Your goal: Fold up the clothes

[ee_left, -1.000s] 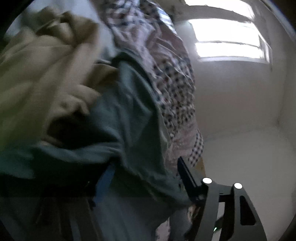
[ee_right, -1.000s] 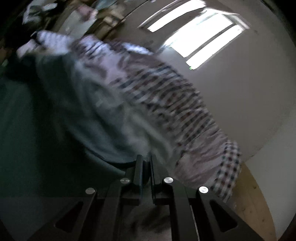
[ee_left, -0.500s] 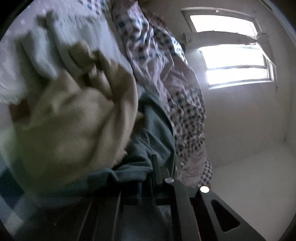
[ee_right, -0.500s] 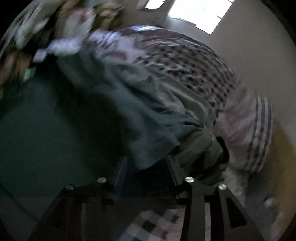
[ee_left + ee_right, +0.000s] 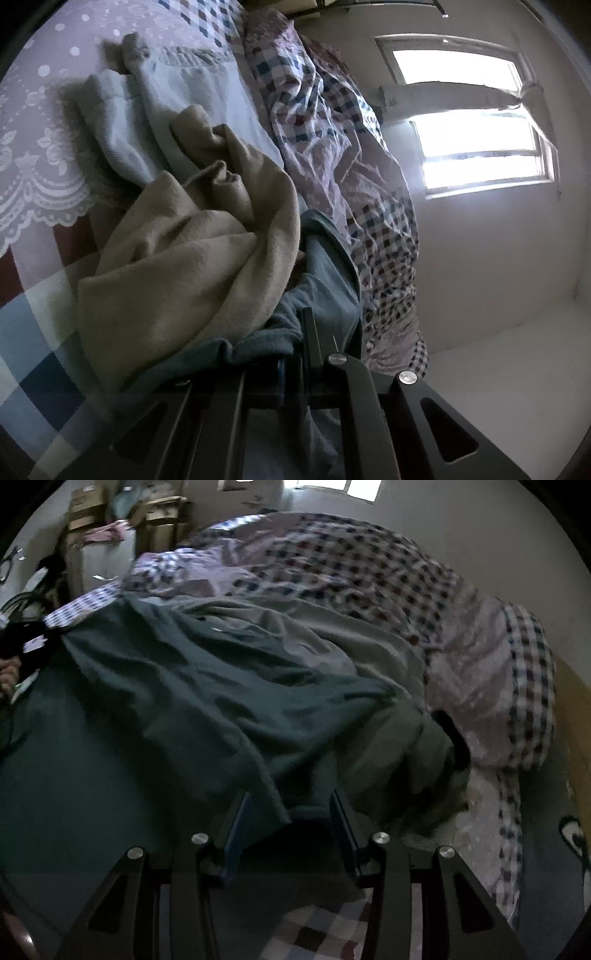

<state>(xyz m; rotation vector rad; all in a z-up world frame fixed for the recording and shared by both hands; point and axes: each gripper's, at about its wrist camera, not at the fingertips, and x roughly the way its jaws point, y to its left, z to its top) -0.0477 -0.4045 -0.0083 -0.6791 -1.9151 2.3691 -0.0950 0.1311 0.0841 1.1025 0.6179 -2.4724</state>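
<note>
Lying rumpled across the bed (image 5: 480, 849) beside the checked quilt (image 5: 369, 561), the teal garment (image 5: 207, 686) has one edge between the wide-apart right gripper (image 5: 290, 812); the left gripper (image 5: 295, 332) pinches another edge; judging by the creases, pulling both edges taut before folding would help.
</note>
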